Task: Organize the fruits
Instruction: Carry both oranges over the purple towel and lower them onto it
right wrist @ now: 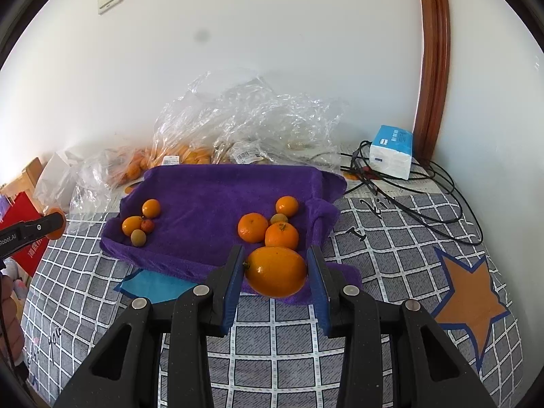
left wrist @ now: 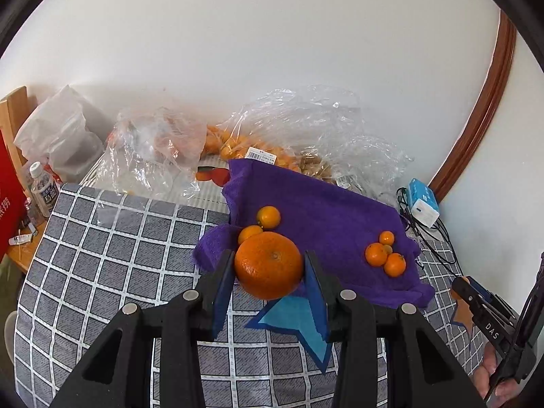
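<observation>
A large round orange [left wrist: 268, 265] sits squarely between the blue pads of the left gripper [left wrist: 269, 268], both pads pressed against its sides, so the jaws are clenched on it; it is held off the checked cloth [left wrist: 112, 248], in front of the purple towel's [left wrist: 323, 204] near edge. A smoother, oval orange fruit [right wrist: 276, 271] sits likewise between the pads of the right gripper [right wrist: 276, 272], gripped on both sides, stem end towards the left pad. On the towel behind lie 2 clusters: 4 small fruits at the left [right wrist: 141, 222] and 4 at the right [right wrist: 272, 224]. Clear plastic bags [right wrist: 244, 122] with more fruit lie against the wall beyond.
</observation>
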`<state>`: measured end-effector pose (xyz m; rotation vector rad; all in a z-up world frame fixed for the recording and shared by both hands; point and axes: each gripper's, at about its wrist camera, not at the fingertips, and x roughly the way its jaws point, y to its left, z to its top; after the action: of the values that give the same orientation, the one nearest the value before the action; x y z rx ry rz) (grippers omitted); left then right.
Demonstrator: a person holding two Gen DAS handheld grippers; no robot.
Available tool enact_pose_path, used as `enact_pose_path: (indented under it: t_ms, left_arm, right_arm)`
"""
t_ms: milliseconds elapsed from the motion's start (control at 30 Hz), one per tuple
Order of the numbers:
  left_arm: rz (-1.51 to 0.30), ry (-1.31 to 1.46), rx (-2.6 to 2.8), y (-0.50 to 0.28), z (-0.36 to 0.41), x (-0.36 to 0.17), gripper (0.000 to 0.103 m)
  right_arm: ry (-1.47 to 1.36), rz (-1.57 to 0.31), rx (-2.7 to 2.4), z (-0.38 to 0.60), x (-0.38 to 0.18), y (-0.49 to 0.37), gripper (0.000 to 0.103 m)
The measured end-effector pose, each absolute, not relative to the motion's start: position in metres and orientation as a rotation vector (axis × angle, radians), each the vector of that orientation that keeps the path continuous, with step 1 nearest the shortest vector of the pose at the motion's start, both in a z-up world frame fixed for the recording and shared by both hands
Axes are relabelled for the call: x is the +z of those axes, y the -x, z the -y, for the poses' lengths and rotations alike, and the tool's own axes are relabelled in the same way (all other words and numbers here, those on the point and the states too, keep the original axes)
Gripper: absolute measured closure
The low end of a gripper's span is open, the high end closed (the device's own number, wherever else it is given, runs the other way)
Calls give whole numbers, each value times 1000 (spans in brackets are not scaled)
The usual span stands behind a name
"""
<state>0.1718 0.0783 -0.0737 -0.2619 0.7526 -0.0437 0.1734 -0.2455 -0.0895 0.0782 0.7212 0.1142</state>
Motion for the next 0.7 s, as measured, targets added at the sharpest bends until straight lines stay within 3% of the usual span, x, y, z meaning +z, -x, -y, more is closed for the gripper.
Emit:
enact_pose_path:
  t_ms: [700]
  left_arm:
    - [-854,228,-60,-241,-55,-109,65]
  right_arm:
    - [-114,-838,168,237,-137,-246,66]
